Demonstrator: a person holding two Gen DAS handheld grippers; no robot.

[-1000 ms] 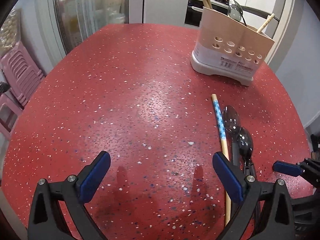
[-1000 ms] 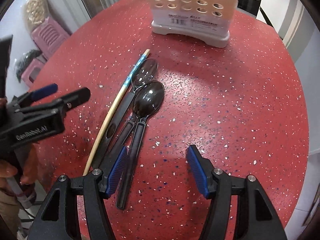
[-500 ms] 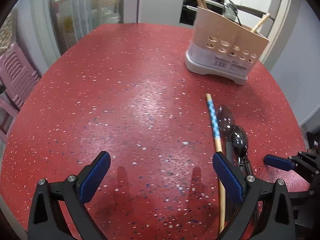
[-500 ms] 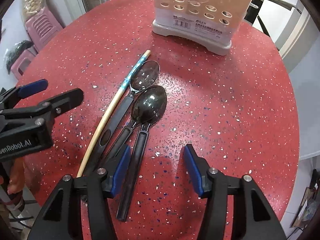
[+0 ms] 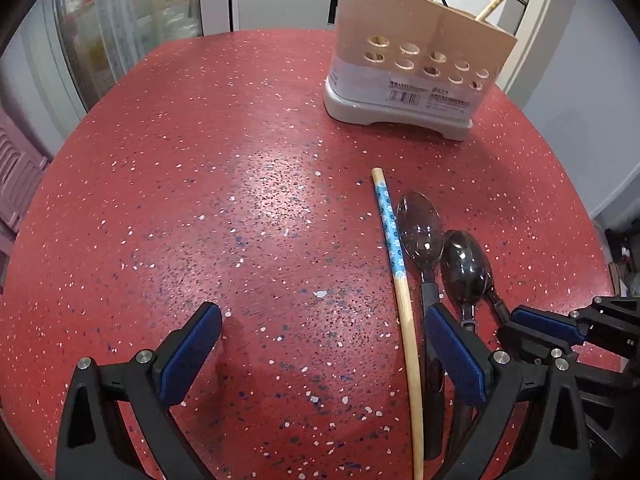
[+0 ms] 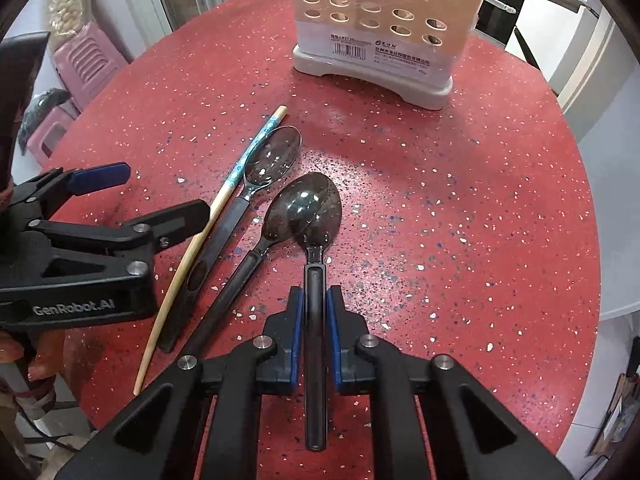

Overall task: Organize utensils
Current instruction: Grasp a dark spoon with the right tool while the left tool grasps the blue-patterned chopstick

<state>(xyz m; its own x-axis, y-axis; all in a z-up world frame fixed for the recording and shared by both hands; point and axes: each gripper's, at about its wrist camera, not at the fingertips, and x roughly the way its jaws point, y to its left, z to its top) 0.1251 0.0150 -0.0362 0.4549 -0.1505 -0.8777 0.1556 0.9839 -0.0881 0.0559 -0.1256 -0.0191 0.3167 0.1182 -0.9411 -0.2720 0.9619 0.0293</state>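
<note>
On the red speckled table (image 5: pixel 240 200), a chopstick (image 5: pixel 404 300) with a blue patterned end lies beside three dark spoons. My right gripper (image 6: pixel 316 300) has its jaws closing on the handle of the rightmost black spoon (image 6: pixel 315 380), with both blue pads pressed against it. That spoon's bowl overlaps the bowl of the middle spoon (image 6: pixel 280 220). A third spoon (image 6: pixel 272 160) lies next to the chopstick (image 6: pixel 224 200). My left gripper (image 5: pixel 322 320) is open, and the chopstick runs between its fingers close to the right one. The beige utensil holder (image 5: pixel 408 72) stands behind.
The utensil holder (image 6: pixel 380 40) on its grey base holds chopsticks and a ladle. Pink plastic stools (image 6: pixel 80 64) stand past the table's left edge. A hand (image 6: pixel 16 356) holds the left gripper (image 6: pixel 152 194). The table's round rim curves close on the right.
The right gripper's jaws have come together on the rightmost spoon's handle, and that spoon has swung straight. The left gripper has moved toward the chopstick and the holder, staying open.
</note>
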